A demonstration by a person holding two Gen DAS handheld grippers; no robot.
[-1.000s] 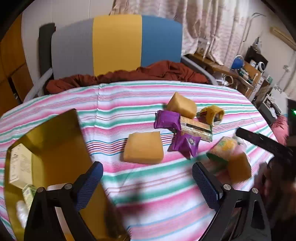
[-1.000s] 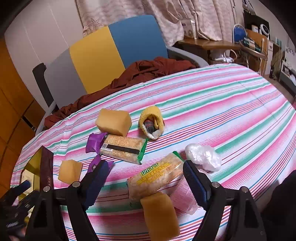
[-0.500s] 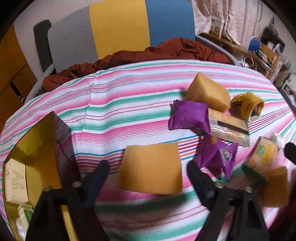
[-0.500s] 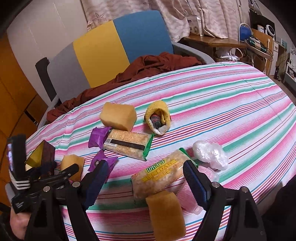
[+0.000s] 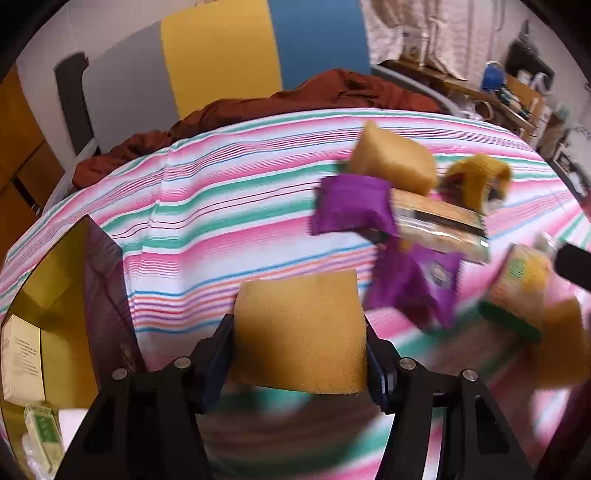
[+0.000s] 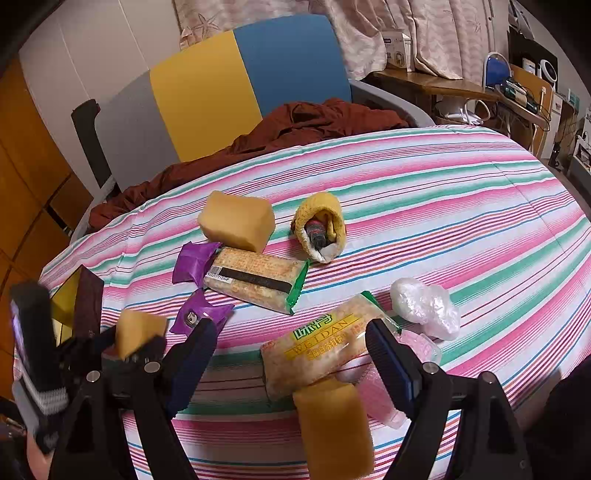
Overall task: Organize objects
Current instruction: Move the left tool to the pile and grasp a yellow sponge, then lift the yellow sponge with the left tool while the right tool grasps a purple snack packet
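Black tongs (image 5: pixel 299 343), blue pads (image 6: pixel 388 354), silver screws.

Behind the round table, a striped cloth (image 6: pixel 424 192) of pink, green and white bands fills the middle of both views. At the top of the frame stands a chair back (image 6: pixel 229 96) in grey, yellow and blue panels, with a rust-brown blanket (image 6: pixel 295 125) heaped on its seat. Patterned curtains (image 6: pixel 406 29) hang in the upper right. Below them a wooden side table (image 6: pixel 436 83) carries a small white box (image 6: pixel 397 50). Orange-brown cabinet doors (image 6: pixel 26 177) run down the left edge, and a cluttered shelf sits at far right, too small to make out.
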